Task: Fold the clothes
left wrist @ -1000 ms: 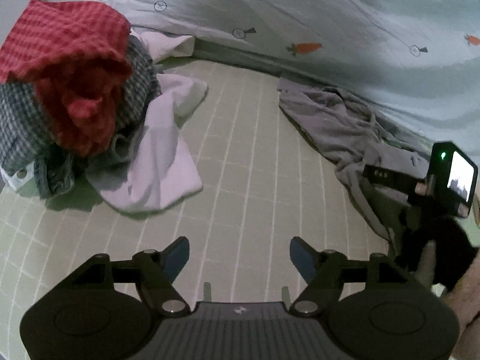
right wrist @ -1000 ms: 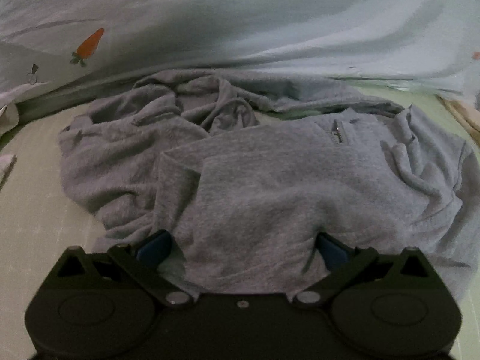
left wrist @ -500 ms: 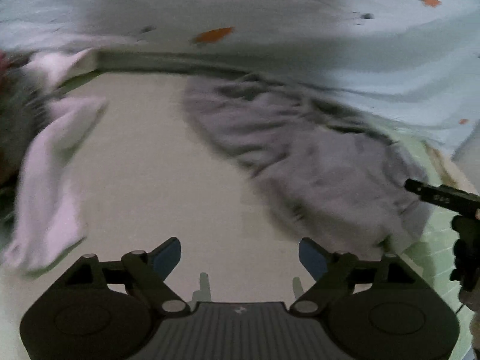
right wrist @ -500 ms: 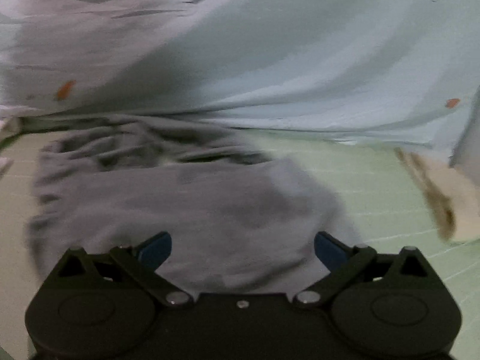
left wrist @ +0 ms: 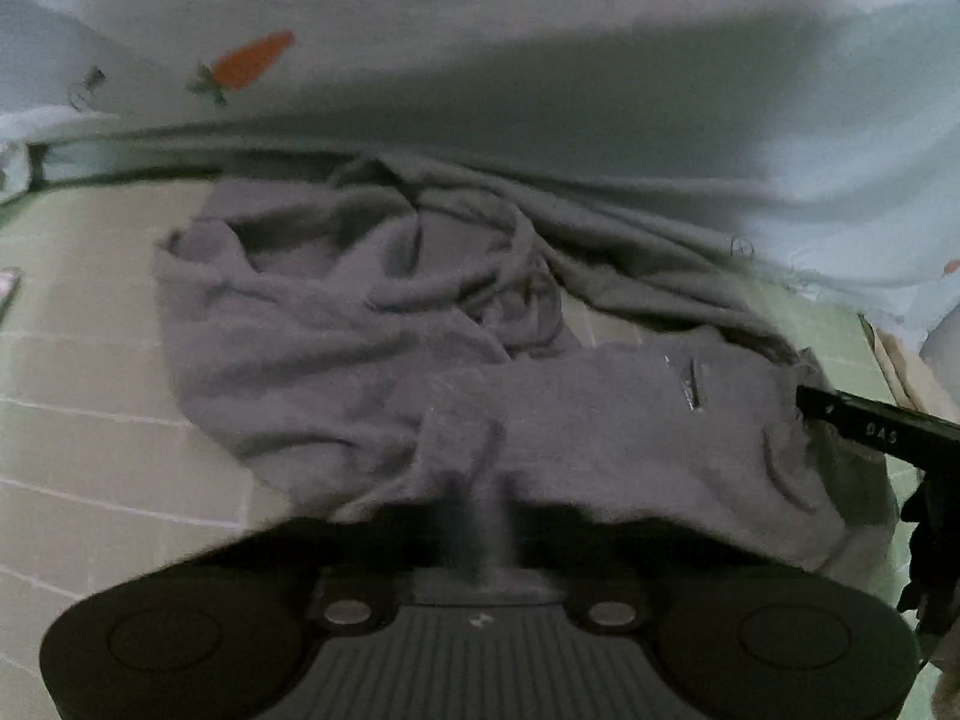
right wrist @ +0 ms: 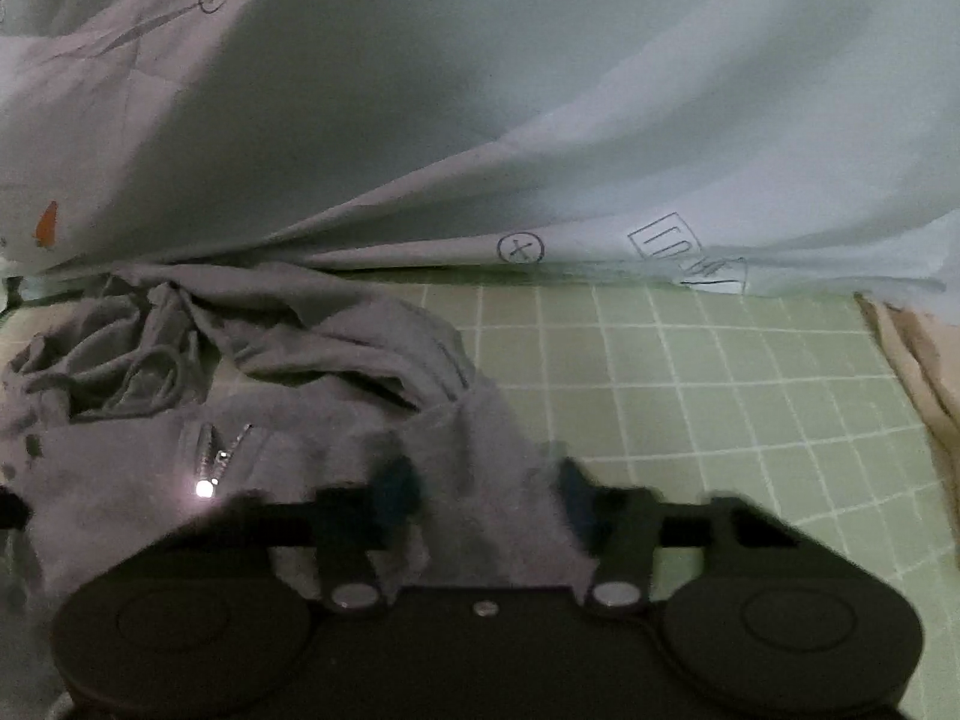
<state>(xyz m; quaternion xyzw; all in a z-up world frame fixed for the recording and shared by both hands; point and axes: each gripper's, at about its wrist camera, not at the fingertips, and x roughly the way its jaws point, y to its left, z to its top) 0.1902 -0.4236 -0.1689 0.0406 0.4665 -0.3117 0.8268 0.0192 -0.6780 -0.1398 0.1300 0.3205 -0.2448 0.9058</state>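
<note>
Grey zip hoodie [left wrist: 600, 420] lies crumpled on the green checked bed sheet [right wrist: 720, 372], long axis running 10 to 4 o'clock, its near hem pinched in the closed left tool [left wrist: 480, 516], while the right tool [right wrist: 480, 492], half-closed around the 4 o'clock corner, blurs too much to judge.

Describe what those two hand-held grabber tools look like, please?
Both are black plastic. Each has a wide body with two round discs, silver pivot screws and angled black fingers tipped with blue pads. The left gripper has a ribbed grey centre panel; the right gripper has a plain black one, and white lettering shows along its side in the left view.
</note>
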